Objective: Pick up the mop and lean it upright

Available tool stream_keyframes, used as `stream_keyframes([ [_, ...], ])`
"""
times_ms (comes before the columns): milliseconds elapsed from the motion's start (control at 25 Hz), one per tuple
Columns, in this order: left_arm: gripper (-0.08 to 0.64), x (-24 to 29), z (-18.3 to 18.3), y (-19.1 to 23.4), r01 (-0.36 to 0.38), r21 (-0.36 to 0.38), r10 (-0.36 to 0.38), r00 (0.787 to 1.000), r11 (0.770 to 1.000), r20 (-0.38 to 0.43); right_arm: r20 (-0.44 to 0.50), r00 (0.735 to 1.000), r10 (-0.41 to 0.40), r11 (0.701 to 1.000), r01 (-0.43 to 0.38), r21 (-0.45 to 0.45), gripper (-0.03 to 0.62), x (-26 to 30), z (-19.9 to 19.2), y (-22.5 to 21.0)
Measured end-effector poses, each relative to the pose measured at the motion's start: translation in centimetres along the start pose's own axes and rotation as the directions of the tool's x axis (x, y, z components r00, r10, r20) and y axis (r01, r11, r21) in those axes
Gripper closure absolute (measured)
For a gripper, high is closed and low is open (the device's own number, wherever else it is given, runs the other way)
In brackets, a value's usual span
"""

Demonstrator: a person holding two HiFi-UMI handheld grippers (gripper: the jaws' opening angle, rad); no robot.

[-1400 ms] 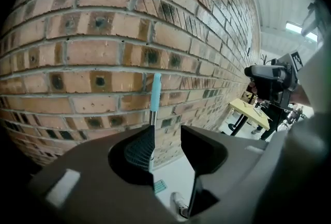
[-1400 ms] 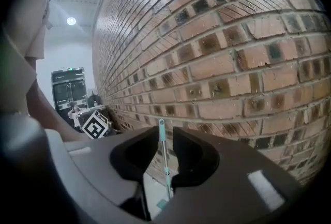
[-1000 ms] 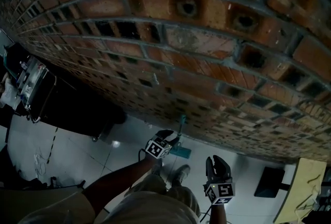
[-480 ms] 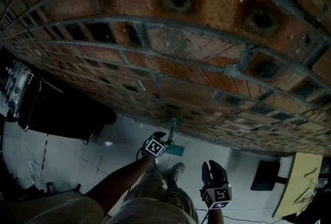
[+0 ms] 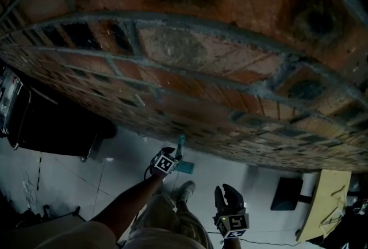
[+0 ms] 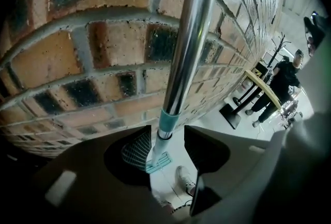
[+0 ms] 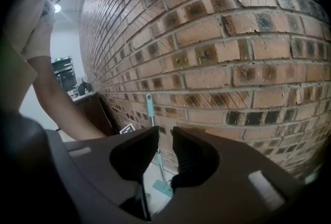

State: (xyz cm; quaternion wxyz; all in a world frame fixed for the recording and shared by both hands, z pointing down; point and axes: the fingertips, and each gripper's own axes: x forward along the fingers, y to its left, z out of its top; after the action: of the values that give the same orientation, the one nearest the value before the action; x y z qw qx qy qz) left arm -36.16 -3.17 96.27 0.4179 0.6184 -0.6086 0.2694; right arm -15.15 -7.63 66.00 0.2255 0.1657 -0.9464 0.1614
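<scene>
The mop stands upright against the brick wall [image 5: 190, 58], its metal pole [image 6: 189, 36] ending in a teal collar and a flat teal head [image 6: 155, 162] on the white floor. Seen from the head view, the mop [image 5: 181, 144] is small and far below. My left gripper [image 6: 166, 132] [image 5: 171, 154] straddles the lower pole, open; its jaws have just been closing a little, with a gap left on both sides of the pole. Held back from the wall, my right gripper [image 7: 165, 135] [image 5: 228, 191] is narrowly open and empty. It looks at the mop [image 7: 150, 109].
A dark cabinet [image 5: 57, 127] stands against the wall at the left. A black stand base [image 5: 286, 193] and a yellowish board [image 5: 325, 202] lie on the floor at the right. A person in black [image 6: 282, 83] stands further along the wall. My shoe [image 5: 185, 189] is near the mop head.
My left gripper has sunk along the mop pole toward the floor. The right gripper has dropped a little. The head view has closed in on the wall.
</scene>
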Motion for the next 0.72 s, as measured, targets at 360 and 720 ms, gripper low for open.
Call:
stream_keyframes([
  [360, 0.370, 1.5, 0.7, -0.3, -0.015, 0.039, 0.014, 1.000, 0.999, 0.004, -0.058, 0.998, -0.013, 1.000, 0.014, 0.023, 0.509, -1.2, -4.4, -0.9],
  [720, 0.406, 2.5, 0.9, 0.2, -0.039, 0.042, 0.038, 0.999, 0.998, 0.003, -0.030, 0.999, -0.018, 1.000, 0.018, 0.005, 0.509, -1.6, -2.5, -0.2],
])
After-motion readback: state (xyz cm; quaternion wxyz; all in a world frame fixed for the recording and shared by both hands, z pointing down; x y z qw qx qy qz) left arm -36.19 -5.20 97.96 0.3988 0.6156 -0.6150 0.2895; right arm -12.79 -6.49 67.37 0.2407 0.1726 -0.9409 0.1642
